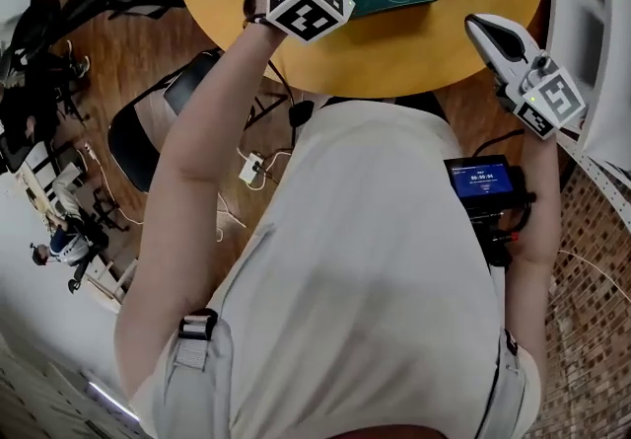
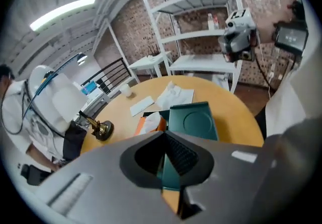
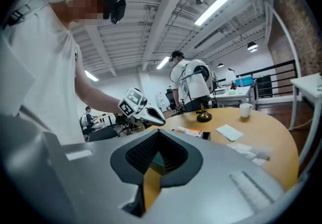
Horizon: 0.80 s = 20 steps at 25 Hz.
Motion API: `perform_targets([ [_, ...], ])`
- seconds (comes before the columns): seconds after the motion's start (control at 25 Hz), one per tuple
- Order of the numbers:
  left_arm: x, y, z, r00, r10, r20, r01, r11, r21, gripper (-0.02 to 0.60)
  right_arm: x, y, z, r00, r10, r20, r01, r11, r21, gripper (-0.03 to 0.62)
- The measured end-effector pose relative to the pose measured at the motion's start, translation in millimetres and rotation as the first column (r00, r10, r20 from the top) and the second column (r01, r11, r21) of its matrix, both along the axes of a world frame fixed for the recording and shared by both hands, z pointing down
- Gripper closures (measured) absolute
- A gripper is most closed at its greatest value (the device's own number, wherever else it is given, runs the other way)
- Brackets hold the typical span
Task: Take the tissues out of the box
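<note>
Tissue box (image 2: pixel 140 127) on round wooden surface (image 2: pixel 231 109), roughly ctr, just beyond L gripper (image 2: pixel 163 140) in that gripper's view. Orange card body, w/ teal panel (image 2: pixel 193 121) bearing an embossed ring touching its right side; lid or top face, can't tell which. White tissue (image 2: pixel 151 118) poking up from the orange part, crumpled & soft. Beyond the box, loose tissues (image 2: pixel 174 96) lying flat, near a white card (image 2: pixel 142 105).

L gripper jaws closed together, nothing btwn them. R gripper (image 3: pixel 158 143) likewise pinched to a sliver, empty, out past the surface rim & well apart from the box.

Handling, prob.: tissue v. light, limp, no stiffness, tears easily. Best pinched on the raised tuft near its top & pulled straight up. Box also light card, so likely to lift or slide w/ the sheet on smooth varnished wood unless pinned by the other gripper on the teal panel or a wall. Ribbed pads: should bite thin paper OK.
</note>
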<state>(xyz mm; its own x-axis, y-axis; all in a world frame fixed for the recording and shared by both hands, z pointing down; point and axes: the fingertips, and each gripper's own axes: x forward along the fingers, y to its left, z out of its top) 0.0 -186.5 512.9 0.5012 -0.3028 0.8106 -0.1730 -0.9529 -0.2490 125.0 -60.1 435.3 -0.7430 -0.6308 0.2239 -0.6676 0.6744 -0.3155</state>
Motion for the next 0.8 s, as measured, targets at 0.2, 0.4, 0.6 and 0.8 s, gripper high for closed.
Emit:
perform_targets([
  [0.2, 34.7, -39.9, 35.4, 0.977, 0.114, 0.182, -0.113, 0.993, -0.019, 0.369, 34.3, -2.6, 12.2, 0.999, 0.048, 0.023, -0.047, 0.998, -0.031, 0.594],
  [0.4, 43.2, -70.8, 65.8, 0.943, 0.149, 0.298, -0.112, 0.984, -0.137, 0.259, 62.8, 7.0, 28.7, 0.996, 0.084, 0.020, -0.082, 0.993, -0.079, 0.594],
  [0.6, 17.1, -90.3, 103.3, 0.882, 0.192, 0.430, -0.130, 0.977, -0.170, 0.259, 57.9, 6.0, 38.8, 0.995, 0.096, 0.025, -0.093, 0.990, -0.104, 0.594],
  [0.8, 11.5, -91.6, 122.4, 0.856, 0.217, 0.470, -0.120, 0.966, -0.228, 0.259, 62.7, 4.8, 42.1, 0.990, 0.133, 0.034, -0.129, 0.985, -0.115, 0.594],
])
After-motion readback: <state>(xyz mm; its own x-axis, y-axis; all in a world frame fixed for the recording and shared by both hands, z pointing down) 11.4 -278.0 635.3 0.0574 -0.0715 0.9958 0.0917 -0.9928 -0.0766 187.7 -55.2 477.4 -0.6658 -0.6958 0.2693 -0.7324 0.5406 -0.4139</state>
